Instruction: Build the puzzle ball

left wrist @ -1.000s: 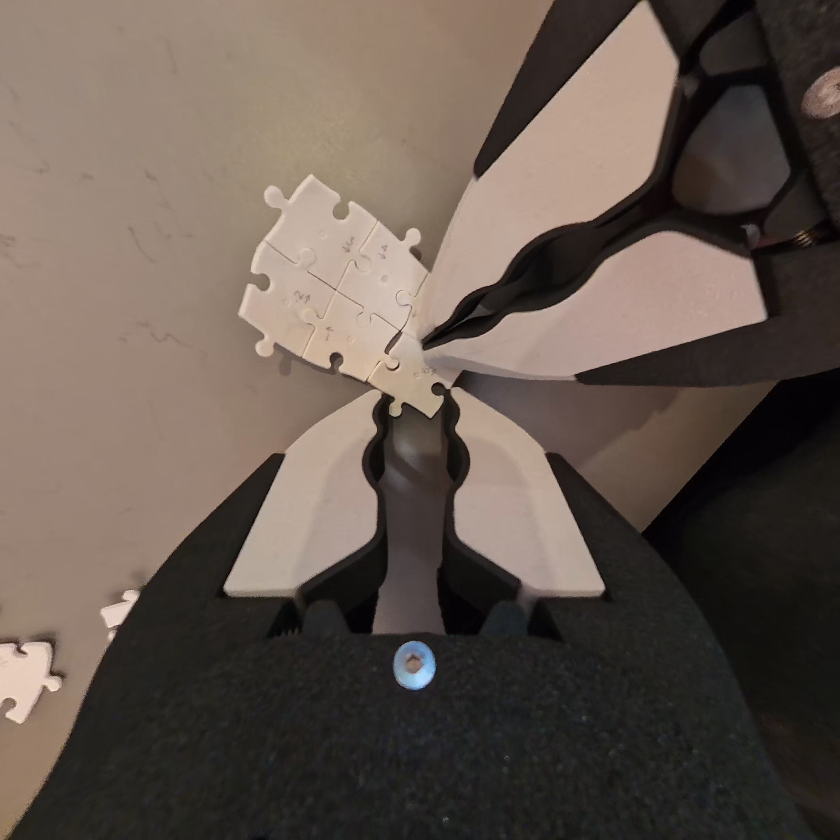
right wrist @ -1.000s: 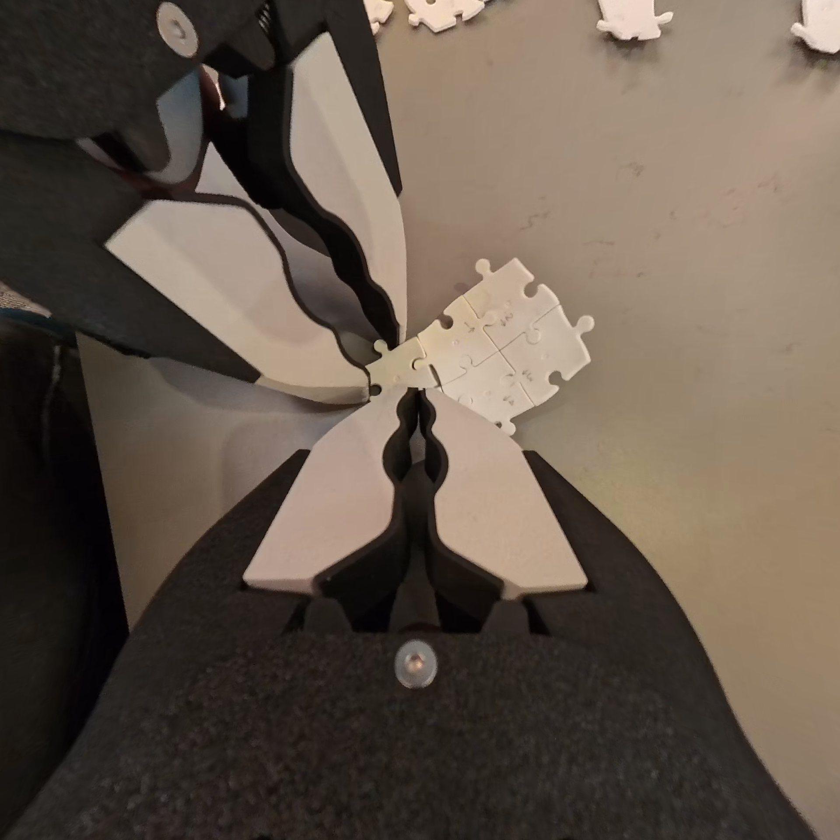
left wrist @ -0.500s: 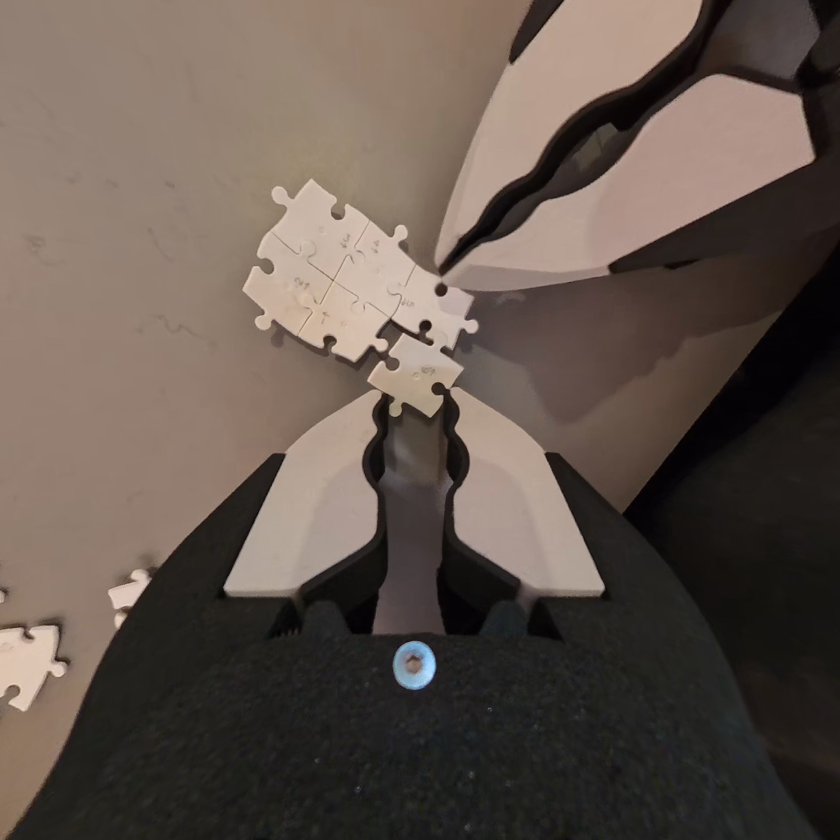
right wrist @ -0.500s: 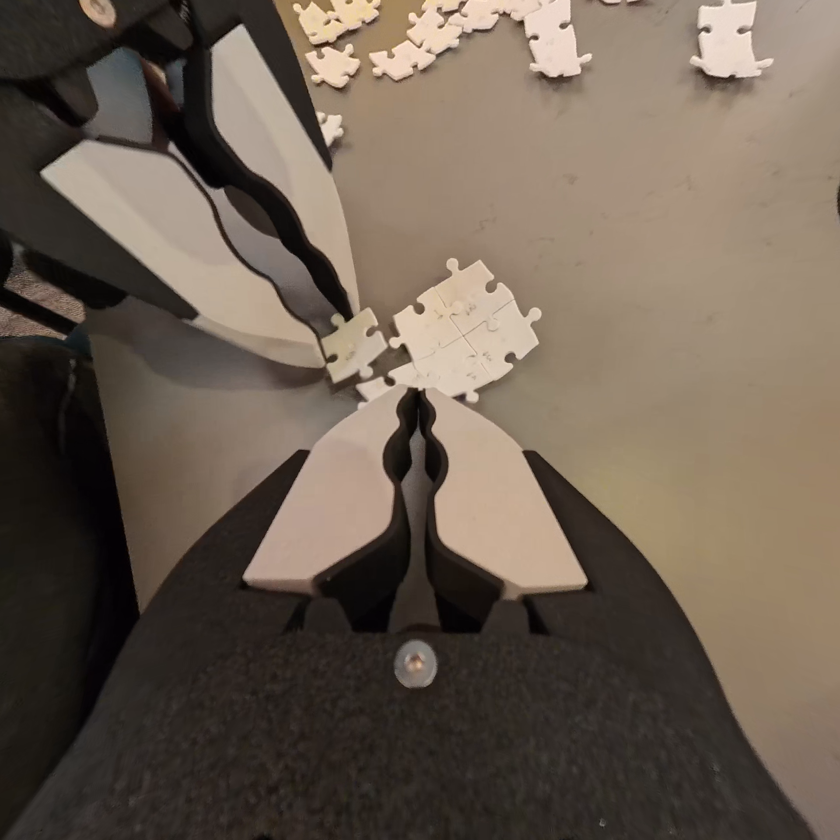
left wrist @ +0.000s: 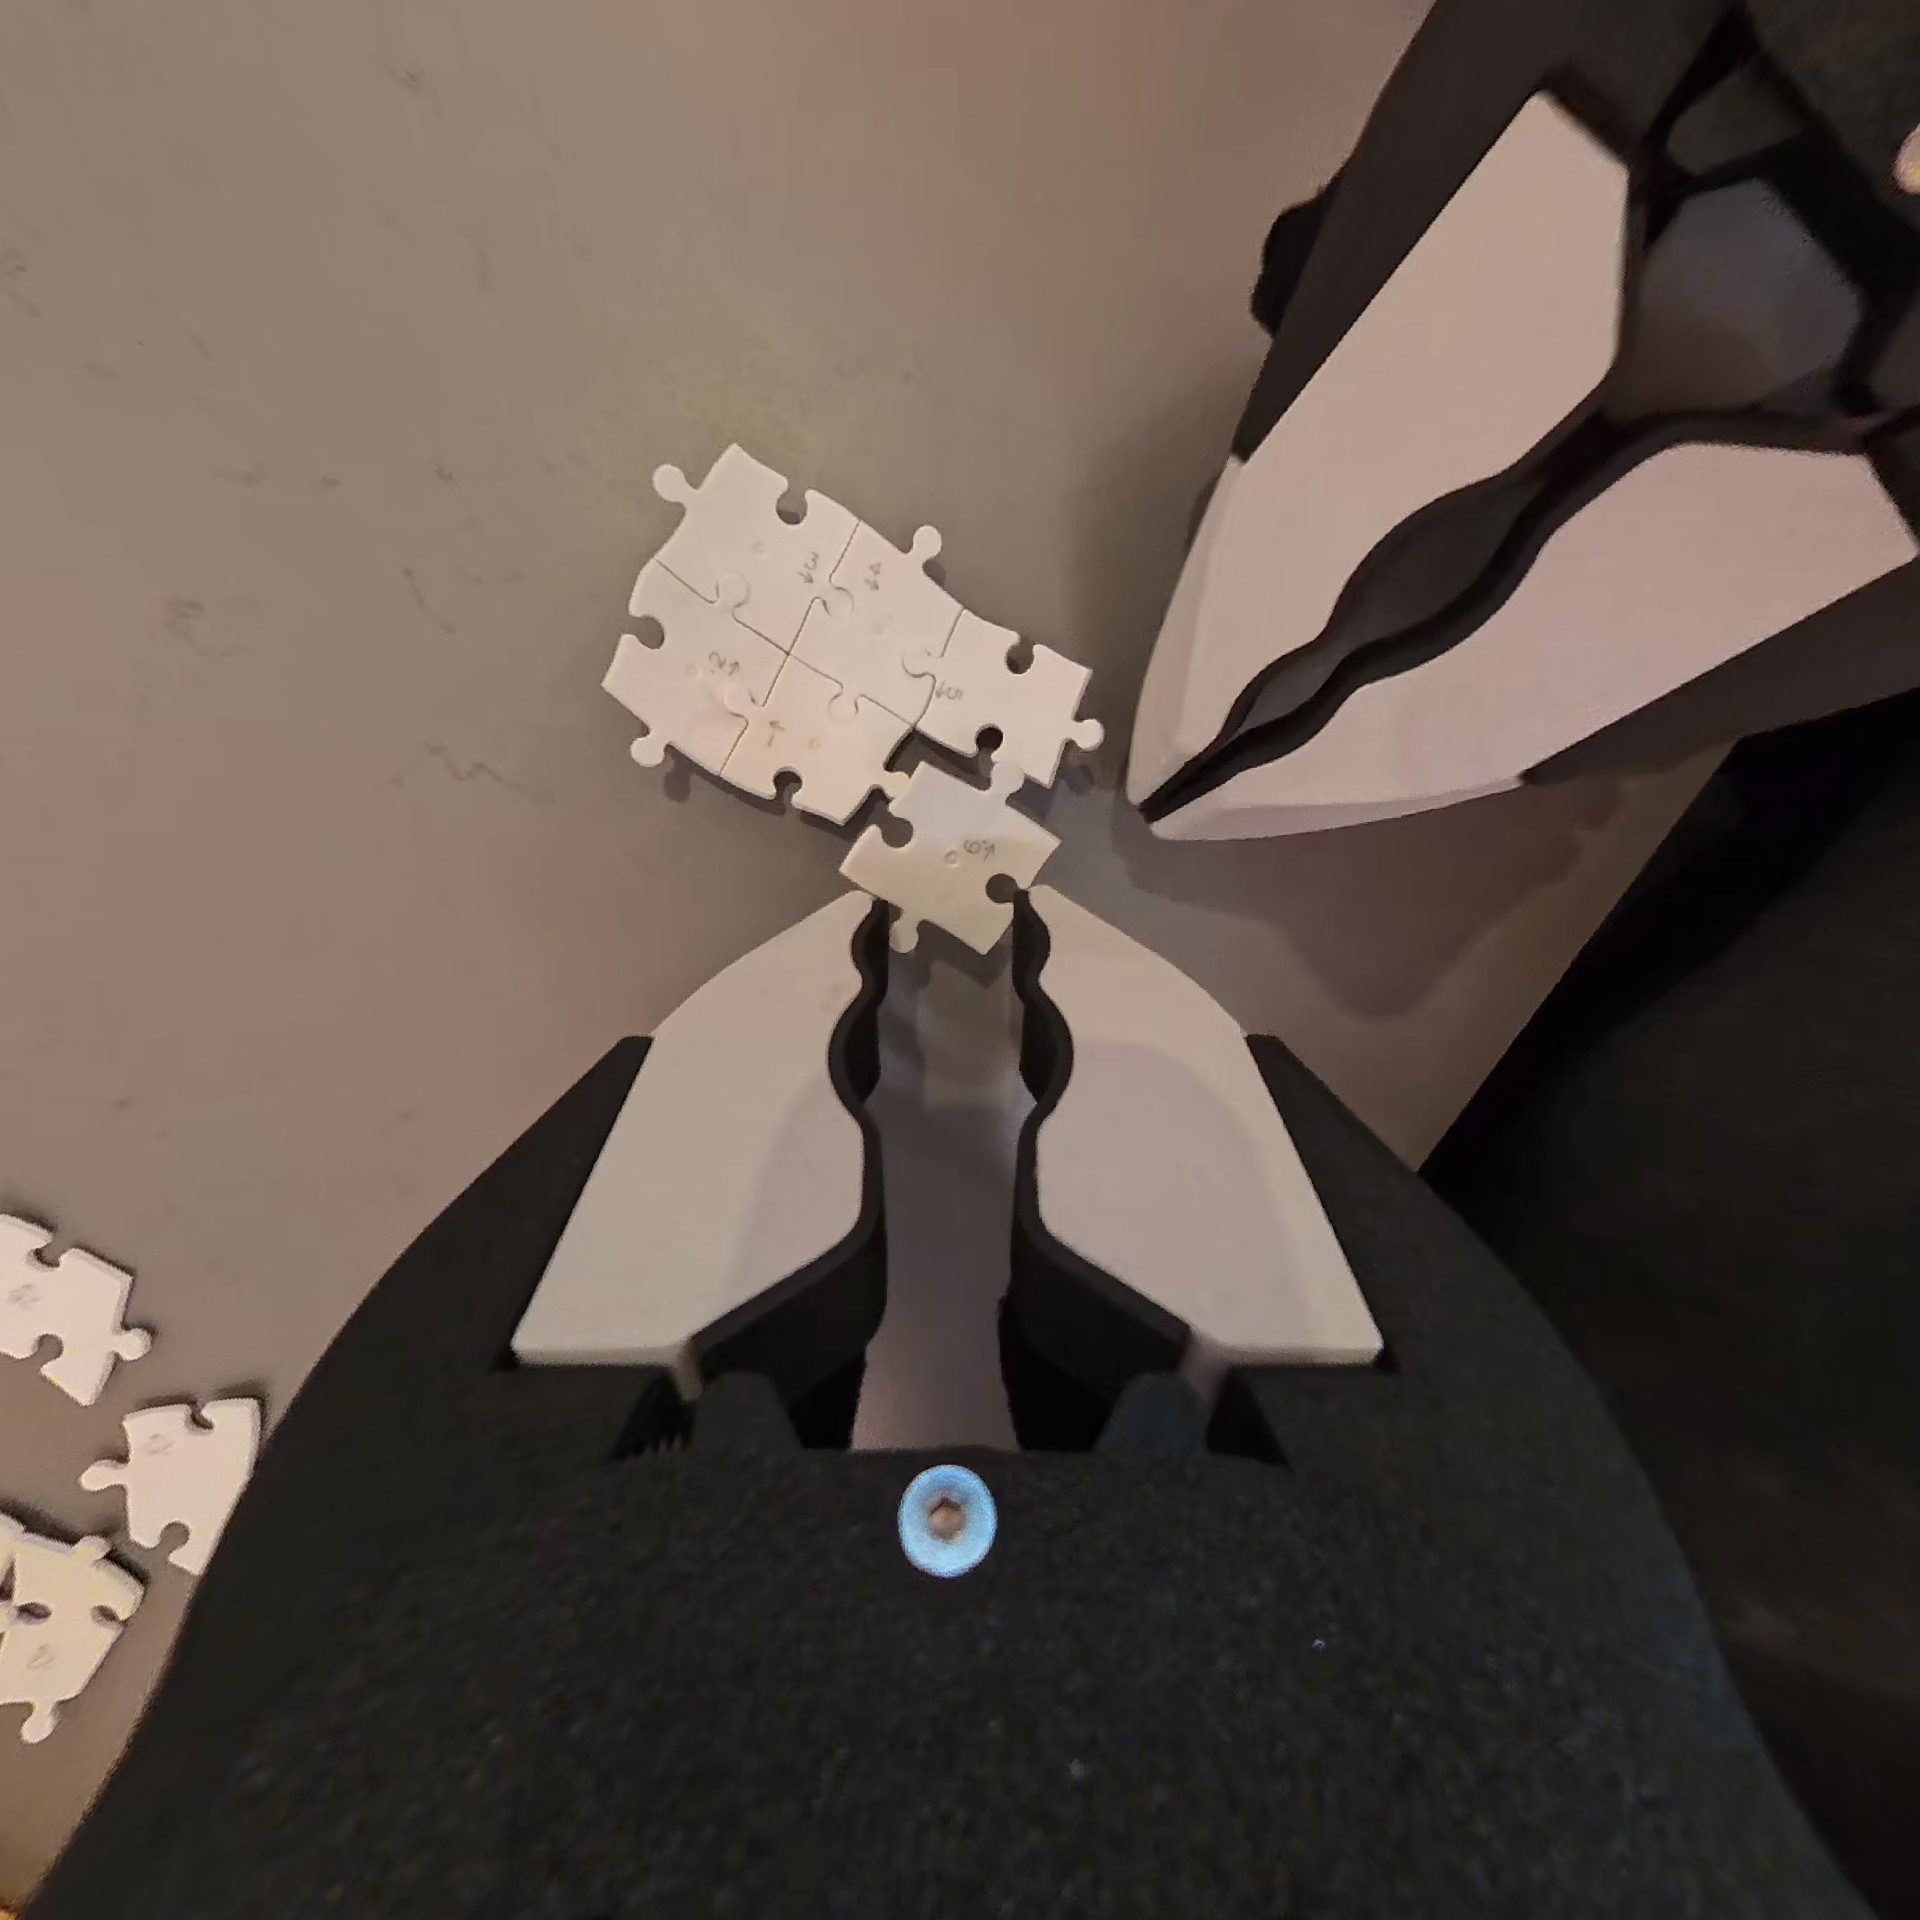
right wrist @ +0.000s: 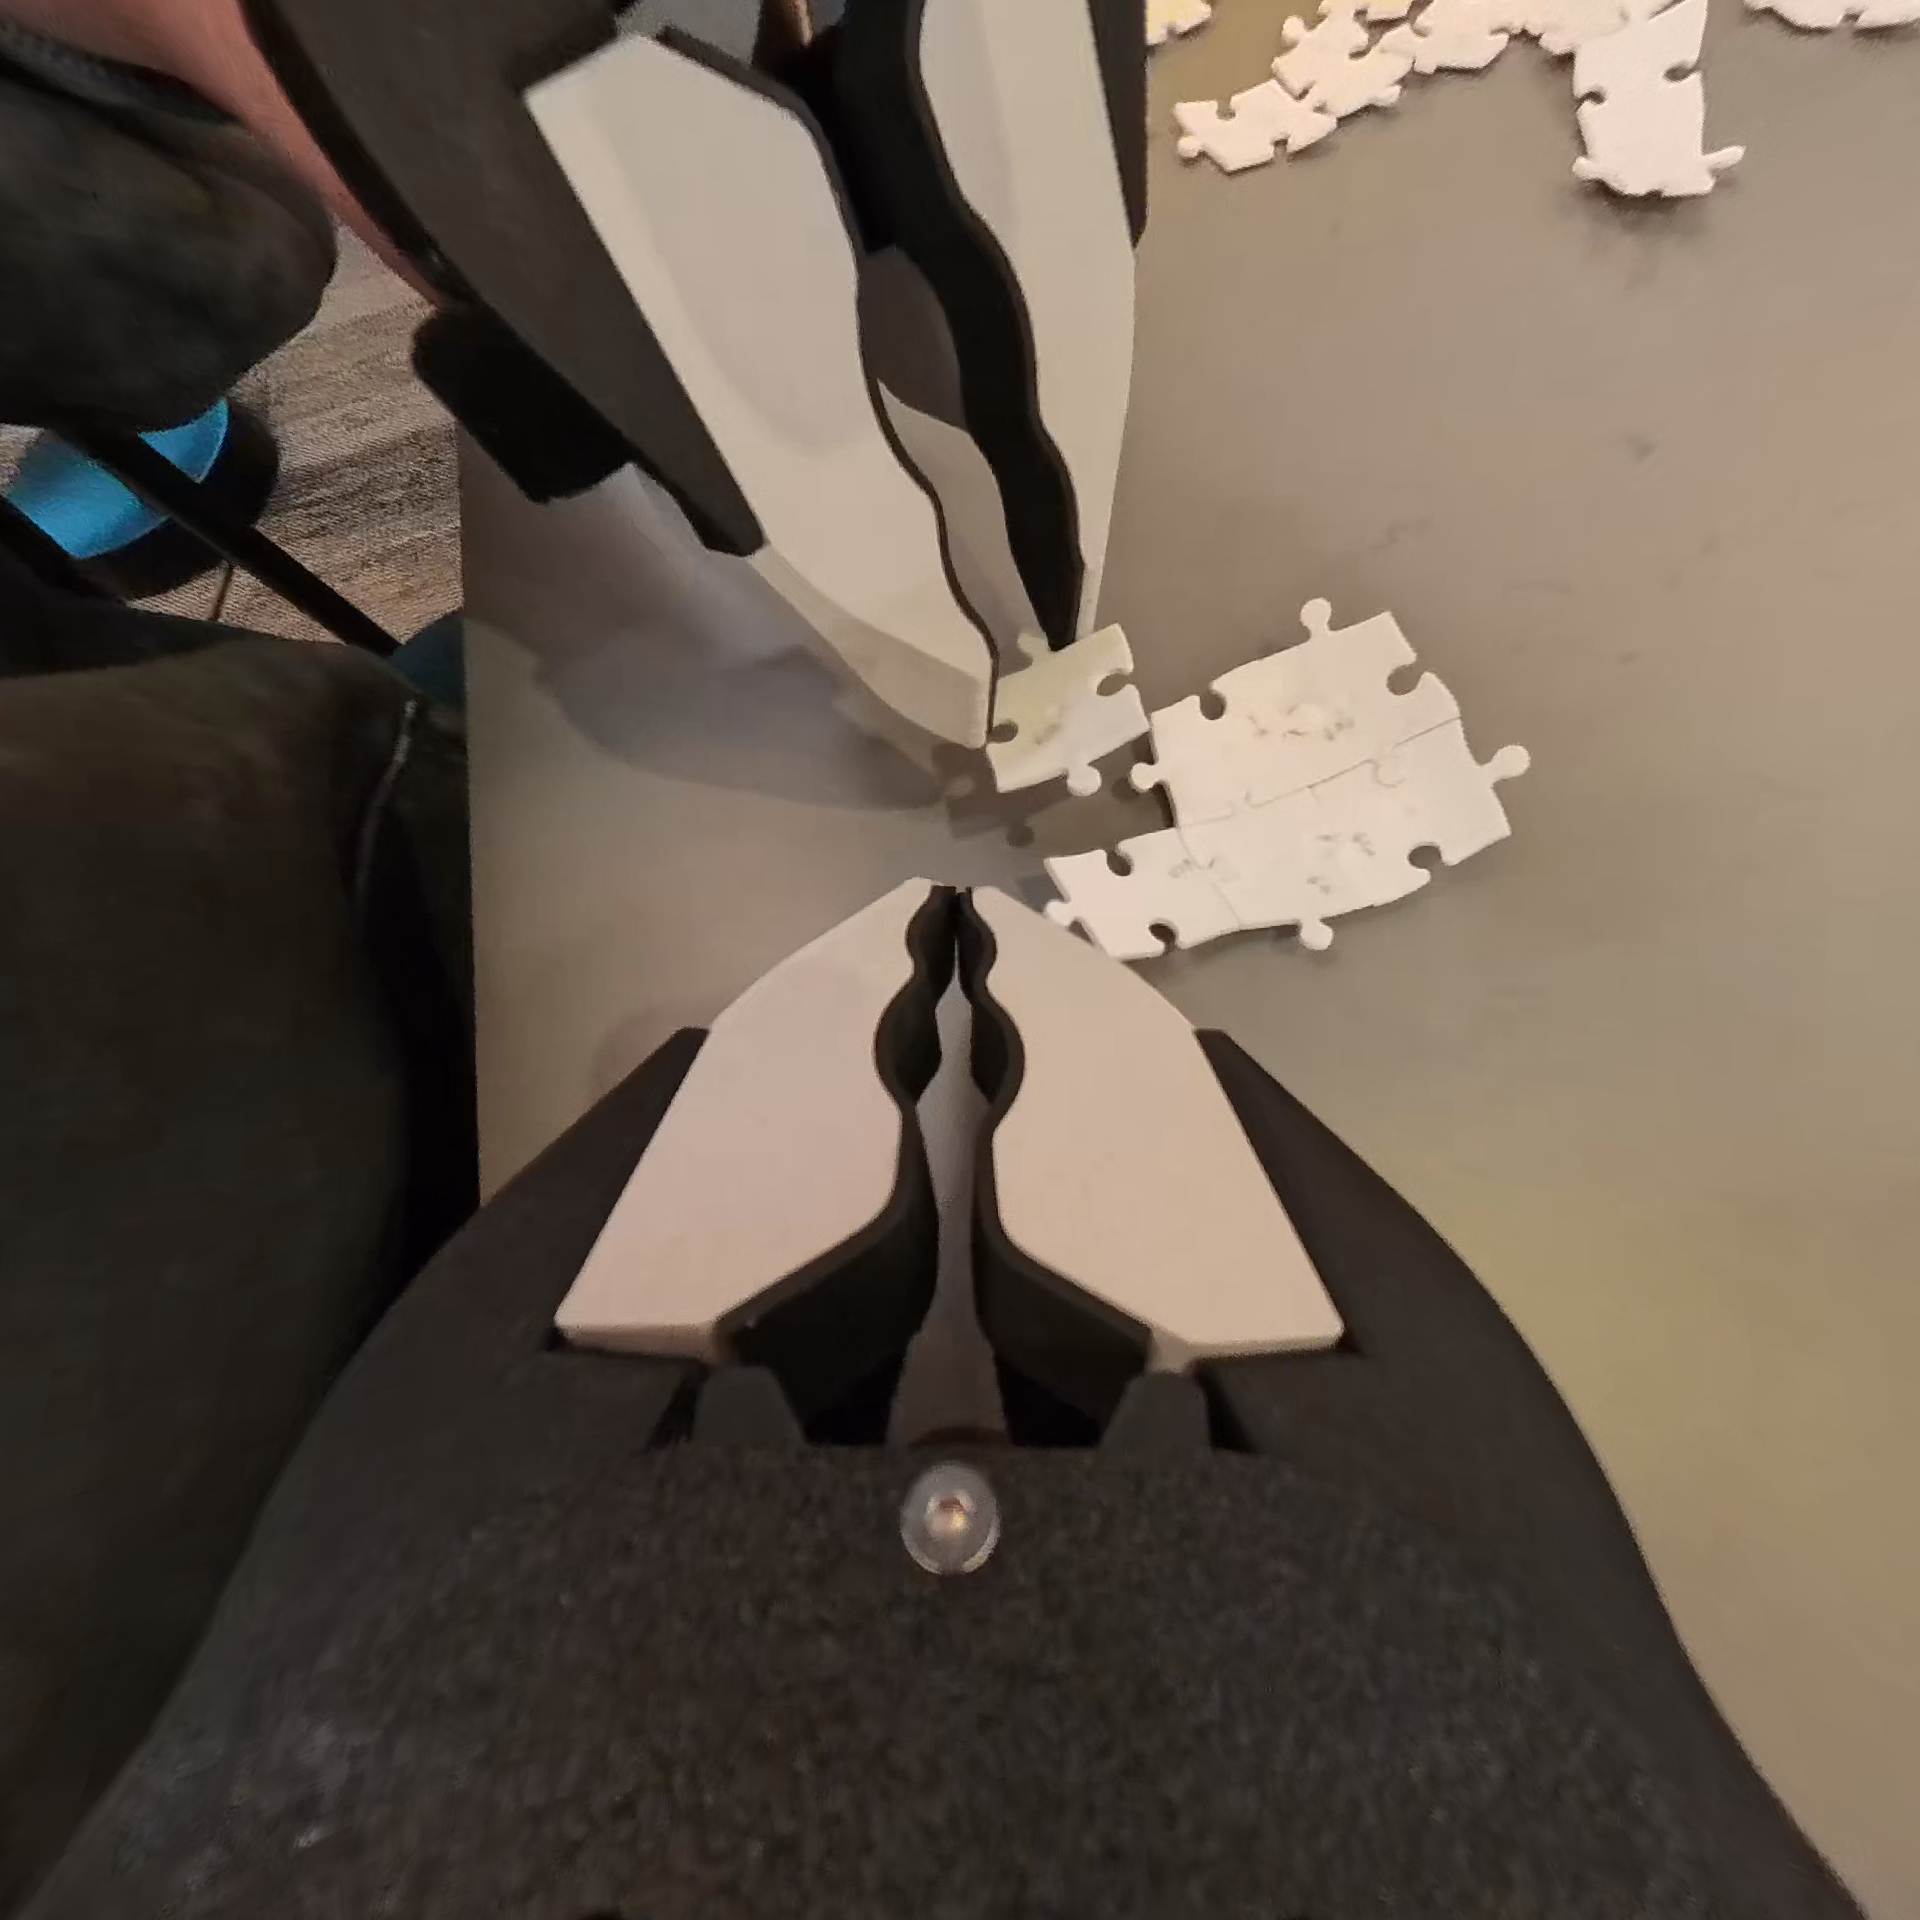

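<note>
**Left wrist view: single piece pinched beside the joined patch**

Your left gripper has its jaws clamped on a single white puzzle piece, just beside the five-piece joined patch at its 11 o'clock on the grey table. Your right gripper, jaws together and empty, sits near the patch's edge. Loose pieces lie at 1 o'clock in the right wrist view.

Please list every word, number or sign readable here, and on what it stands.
Five joined white puzzle pieces: small pencilled marks, which I do not copy.
Single white puzzle piece in left gripper: one such mark.
Loose white pieces: marks blurred.
No brands or labels.
</note>
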The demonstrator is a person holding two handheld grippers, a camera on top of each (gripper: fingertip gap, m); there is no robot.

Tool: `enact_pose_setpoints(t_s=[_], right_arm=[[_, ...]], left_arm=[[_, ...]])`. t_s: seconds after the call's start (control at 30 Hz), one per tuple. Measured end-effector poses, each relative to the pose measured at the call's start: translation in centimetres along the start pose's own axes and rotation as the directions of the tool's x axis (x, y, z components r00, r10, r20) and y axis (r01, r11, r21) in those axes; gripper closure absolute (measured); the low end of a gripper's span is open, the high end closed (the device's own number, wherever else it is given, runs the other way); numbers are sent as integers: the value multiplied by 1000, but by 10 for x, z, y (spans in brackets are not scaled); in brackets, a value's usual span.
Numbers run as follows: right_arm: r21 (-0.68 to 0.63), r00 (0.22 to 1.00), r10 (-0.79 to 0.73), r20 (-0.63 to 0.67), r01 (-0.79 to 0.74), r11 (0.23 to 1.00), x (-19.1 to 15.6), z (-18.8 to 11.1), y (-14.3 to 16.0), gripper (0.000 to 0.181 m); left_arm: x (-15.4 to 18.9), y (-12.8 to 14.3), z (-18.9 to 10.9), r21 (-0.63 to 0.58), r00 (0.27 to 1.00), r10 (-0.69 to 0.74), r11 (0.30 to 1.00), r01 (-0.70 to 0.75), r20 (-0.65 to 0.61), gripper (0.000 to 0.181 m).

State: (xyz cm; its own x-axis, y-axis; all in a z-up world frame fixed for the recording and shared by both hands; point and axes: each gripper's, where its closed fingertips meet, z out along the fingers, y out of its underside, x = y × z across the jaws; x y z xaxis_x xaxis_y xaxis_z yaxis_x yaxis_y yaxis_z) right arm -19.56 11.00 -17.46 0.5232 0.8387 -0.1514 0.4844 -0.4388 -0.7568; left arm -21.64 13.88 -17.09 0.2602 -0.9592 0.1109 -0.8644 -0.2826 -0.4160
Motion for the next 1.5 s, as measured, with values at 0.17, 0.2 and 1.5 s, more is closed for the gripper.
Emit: enact_pose_setpoints(t_s=[0.17,0.2,1.5], right_arm=[[-36,995,24,-93,-27,999,18,0,9,181],[-26,994,35,-103,-38,999,21,-3,9,181],[281,818,574,36,-559,780,68,-41,-8,179]], left_arm=[[-1,0,0,-3,1000,6,1000,-6,4,159],[-1,1,0,-3,1000,6,1000,-6,4,159],[-14,-46,3,134,960,276,951,-279,34,142]])
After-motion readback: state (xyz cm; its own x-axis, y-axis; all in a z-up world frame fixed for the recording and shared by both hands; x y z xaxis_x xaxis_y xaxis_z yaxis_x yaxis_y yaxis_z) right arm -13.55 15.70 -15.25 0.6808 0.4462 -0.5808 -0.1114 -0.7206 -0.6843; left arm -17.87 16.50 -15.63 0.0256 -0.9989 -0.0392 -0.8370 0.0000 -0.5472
